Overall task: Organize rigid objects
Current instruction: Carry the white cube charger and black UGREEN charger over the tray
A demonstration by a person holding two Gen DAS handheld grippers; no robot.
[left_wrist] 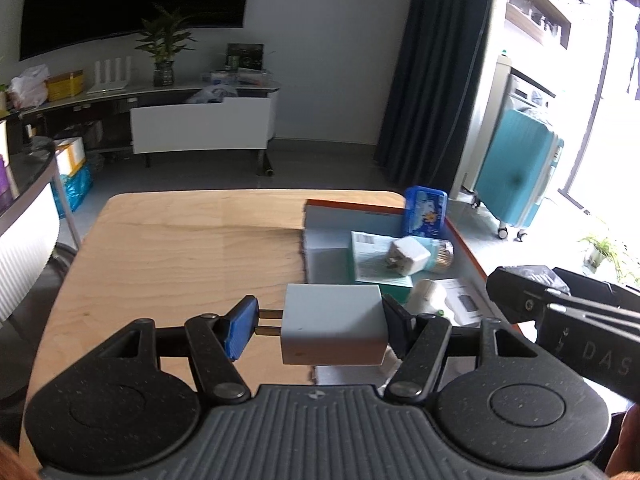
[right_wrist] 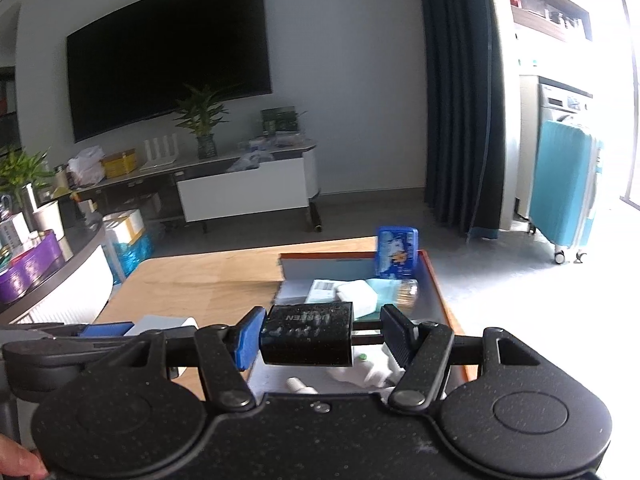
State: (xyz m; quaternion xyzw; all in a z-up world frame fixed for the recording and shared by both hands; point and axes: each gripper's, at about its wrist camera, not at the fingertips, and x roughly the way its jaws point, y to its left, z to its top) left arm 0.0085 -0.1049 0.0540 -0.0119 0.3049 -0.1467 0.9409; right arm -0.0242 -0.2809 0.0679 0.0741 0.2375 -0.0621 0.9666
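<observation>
Now I hold one charger in each of my tongs. The left tongs [left_wrist: 318,326] grip a white plug adapter [left_wrist: 334,330]: the blue pad [left_wrist: 240,328] presses on the tips of its two metal prongs and the black pad on its flat back. The right tongs [right_wrist: 320,334] are closed on a black charger [right_wrist: 307,334], with the blue pad on one end and, as far as I can see, the prongs against the black pad. Both things are in the air, above the near edge of the grey tray [left_wrist: 466,240] with orange rim that lies on the wooden worktop [left_wrist: 180,248].

In the tray I see already a blue box [left_wrist: 425,212] standing at the far corner, a second white adapter [left_wrist: 410,256] on a teal box [left_wrist: 376,258], and some small white things nearer to me.

I judge that the step is to put the two chargers into the tray. To do it well, I should bring each one over a bare grey part, for example the far left area, and lower it until it touches before I open. The grip on the prongs is weak, I think; the adapter can turn around them, so I should move slowly and keep the tongs level. The two tongs are near each other, so I would place one charger first, then the other.
</observation>
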